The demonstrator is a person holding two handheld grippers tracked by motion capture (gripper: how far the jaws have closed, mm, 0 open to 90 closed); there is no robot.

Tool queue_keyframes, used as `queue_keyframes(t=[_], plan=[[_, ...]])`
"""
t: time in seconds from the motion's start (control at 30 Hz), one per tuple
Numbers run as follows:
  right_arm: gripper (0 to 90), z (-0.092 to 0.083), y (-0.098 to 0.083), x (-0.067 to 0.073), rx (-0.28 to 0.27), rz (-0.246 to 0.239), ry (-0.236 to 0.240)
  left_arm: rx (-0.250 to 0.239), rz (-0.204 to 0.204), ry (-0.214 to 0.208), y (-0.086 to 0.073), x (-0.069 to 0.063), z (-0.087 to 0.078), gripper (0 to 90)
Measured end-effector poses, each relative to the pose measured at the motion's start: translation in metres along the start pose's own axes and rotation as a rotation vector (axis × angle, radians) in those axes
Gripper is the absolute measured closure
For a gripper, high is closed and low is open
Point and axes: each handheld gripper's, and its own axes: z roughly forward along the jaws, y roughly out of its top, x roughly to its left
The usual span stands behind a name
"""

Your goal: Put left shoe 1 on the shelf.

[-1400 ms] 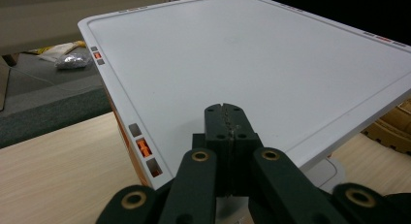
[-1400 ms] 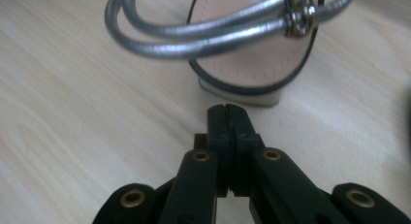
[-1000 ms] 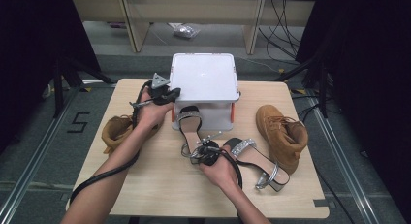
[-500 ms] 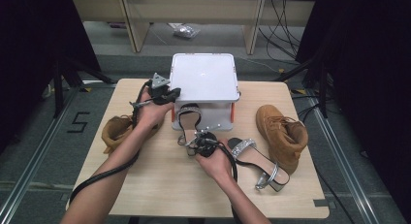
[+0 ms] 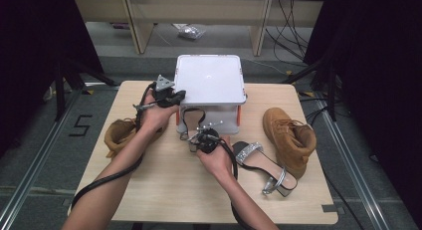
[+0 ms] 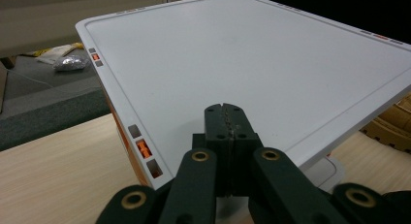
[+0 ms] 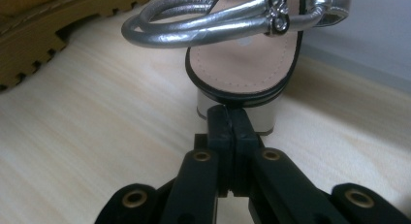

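Note:
A silver strappy sandal [image 5: 191,121] stands in front of the white lidded box [image 5: 209,78]. My right gripper [image 5: 198,136] is just behind it, shut, with its tips against the sandal's block heel. In the right gripper view the closed jaws [image 7: 228,110] meet the heel under the sandal's pink insole [image 7: 242,64], and nothing sits between them. My left gripper [image 5: 179,96] hovers at the box's front left corner, shut and empty. Its view shows the jaws [image 6: 224,107] pressed together over the white lid [image 6: 252,54].
A second silver sandal [image 5: 261,163] lies on its side to the right of my right hand. One tan boot [image 5: 288,135] stands at the right, and another [image 5: 119,133] lies at the left under my left forearm. The box has orange latches [image 6: 141,147].
My right gripper has moved up and left toward the box, and the sandal in front of it has slid the same way. The left gripper has stayed by the box corner.

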Motion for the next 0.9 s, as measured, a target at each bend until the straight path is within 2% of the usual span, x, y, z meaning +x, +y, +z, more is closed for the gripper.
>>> queue_keyframes(t=[0.03, 0.17, 0.5, 0.63, 0.77, 0.9], plan=[[90.0, 0.001, 0.002, -0.001, -0.003, -0.016, -0.006, 0.001, 0.001, 0.000, 0.000, 0.000, 0.000, 89.8], [90.0, 0.004, 0.006, -0.002, -0.004, -0.004, -0.014, 0.001, -0.004, -0.002, 0.000, 0.000, 0.000, 89.7], [90.0, 0.009, 0.024, -0.003, -0.028, -0.028, -0.039, 0.003, 0.000, -0.002, 0.001, 0.000, 0.000, 89.7], [90.0, 0.011, 0.029, -0.002, -0.042, -0.029, -0.042, 0.001, -0.003, -0.004, 0.000, 0.000, 0.000, 89.8], [90.0, 0.014, 0.035, -0.002, -0.074, -0.031, -0.065, 0.002, -0.001, -0.006, 0.001, 0.001, 0.000, 89.8], [90.0, 0.017, 0.039, -0.003, -0.080, -0.031, -0.080, 0.001, -0.003, -0.007, 0.000, 0.001, 0.000, 89.8]])
